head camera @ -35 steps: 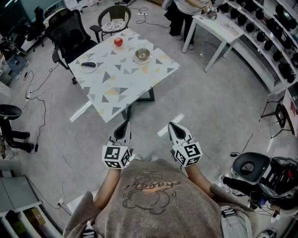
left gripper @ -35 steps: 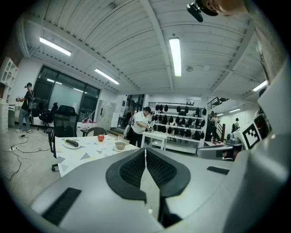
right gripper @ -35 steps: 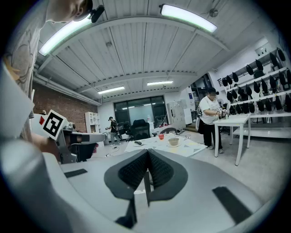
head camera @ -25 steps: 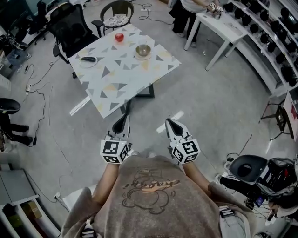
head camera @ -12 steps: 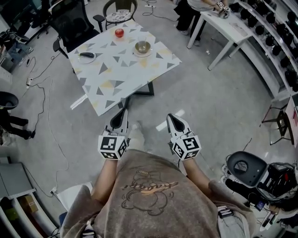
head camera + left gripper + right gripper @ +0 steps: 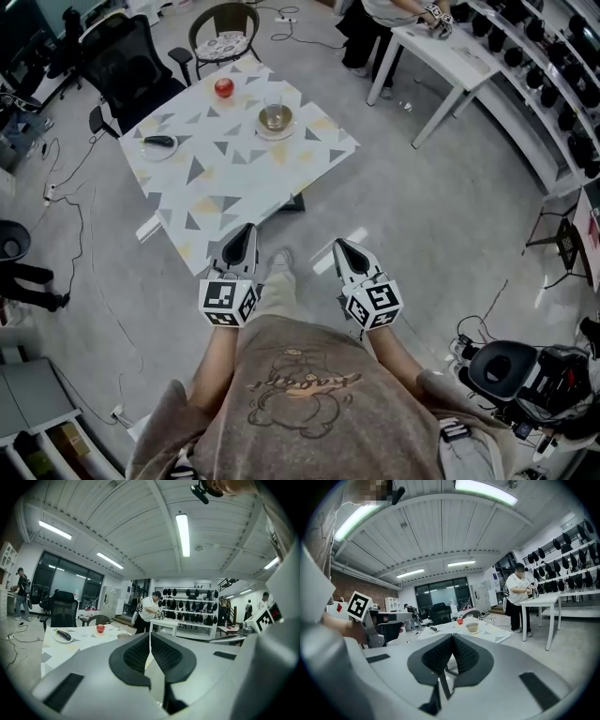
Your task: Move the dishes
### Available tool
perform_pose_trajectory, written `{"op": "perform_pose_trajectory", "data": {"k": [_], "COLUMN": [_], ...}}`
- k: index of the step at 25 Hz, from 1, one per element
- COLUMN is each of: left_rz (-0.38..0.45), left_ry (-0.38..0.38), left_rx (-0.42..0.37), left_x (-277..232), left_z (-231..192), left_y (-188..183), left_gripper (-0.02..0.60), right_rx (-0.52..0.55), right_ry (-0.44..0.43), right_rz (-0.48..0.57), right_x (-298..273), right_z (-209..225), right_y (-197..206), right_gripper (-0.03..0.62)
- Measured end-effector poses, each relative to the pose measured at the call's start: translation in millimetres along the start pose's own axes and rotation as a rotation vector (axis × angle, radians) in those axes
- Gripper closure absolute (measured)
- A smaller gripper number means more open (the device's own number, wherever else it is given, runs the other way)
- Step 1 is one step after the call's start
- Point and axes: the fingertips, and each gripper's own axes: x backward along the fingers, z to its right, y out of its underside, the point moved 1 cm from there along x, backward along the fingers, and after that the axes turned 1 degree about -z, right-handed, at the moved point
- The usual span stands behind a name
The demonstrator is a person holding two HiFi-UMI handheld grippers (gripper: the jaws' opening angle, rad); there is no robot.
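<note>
A table (image 6: 246, 164) with a triangle-patterned top stands ahead of me on the grey floor. On it sit a bowl on a plate (image 6: 275, 118), a glass (image 6: 273, 100) just behind the bowl, a red apple (image 6: 223, 87), and a small plate with a dark object (image 6: 157, 142). My left gripper (image 6: 244, 236) and right gripper (image 6: 343, 250) are held low in front of my body, short of the table's near edge. Both are shut with nothing between the jaws. The bowl (image 6: 472, 627) and the apple (image 6: 100, 628) also show in the gripper views.
A black office chair (image 6: 127, 61) and a round chair (image 6: 222, 33) stand behind the table. A person (image 6: 375, 19) works at a white desk (image 6: 450, 58) to the right, beside shelves of dark gear (image 6: 553, 66). Cables lie on the floor at left.
I have stepped closer to the table; it now lies nearer to both grippers and has shifted slightly left in view. Both grippers stay shut in the same pose.
</note>
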Motion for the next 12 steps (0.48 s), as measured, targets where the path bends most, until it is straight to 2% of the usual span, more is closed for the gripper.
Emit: {"op": "perform_pose_trajectory", "data": {"k": [12], "left_rz": [-0.014], "left_ry": [0.073], "left_rx": [-0.011], "left_x": [-137.4], "left_z": [-69.2], "left_y": [-45.1], "left_gripper": [0.557], "right_rx": [-0.015], "right_ry": [0.072], "right_rz": [0.01], "right_x": [-120.6], "right_z": [67.9], "right_y": [-58.9], "right_gripper": [0.595]}}
